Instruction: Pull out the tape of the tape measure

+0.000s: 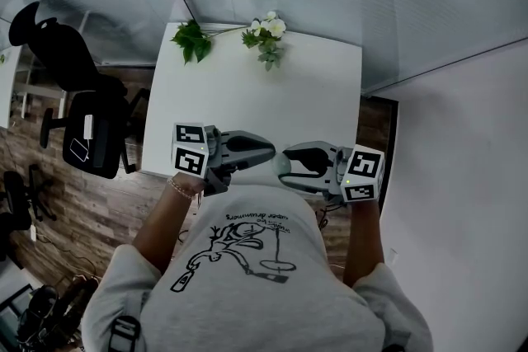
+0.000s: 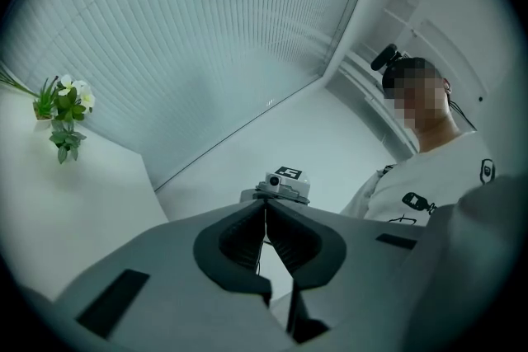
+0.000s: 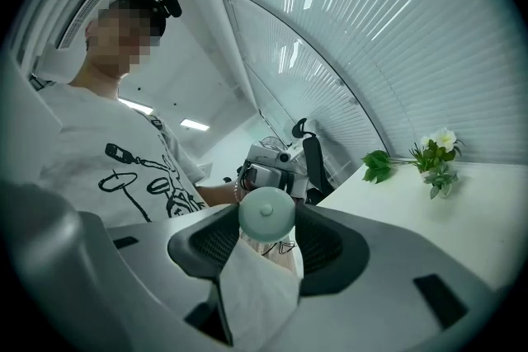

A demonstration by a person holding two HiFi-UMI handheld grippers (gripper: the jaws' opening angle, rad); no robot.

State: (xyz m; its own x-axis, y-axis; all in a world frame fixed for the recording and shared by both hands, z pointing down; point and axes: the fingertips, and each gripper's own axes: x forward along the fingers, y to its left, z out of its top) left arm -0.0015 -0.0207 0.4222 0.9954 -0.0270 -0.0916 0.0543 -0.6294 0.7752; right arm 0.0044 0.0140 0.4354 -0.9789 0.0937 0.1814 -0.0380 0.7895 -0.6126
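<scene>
The right tongs (image 3: pixel 266 220) were shut on the round, pale green tape measure (image 3: pixel 266 213). The left tongs (image 2: pixel 266 208) pointed straight at it, tips just beside it and pressed together. A thin line hung between them. I could not tell if it was the tape's end.
</scene>
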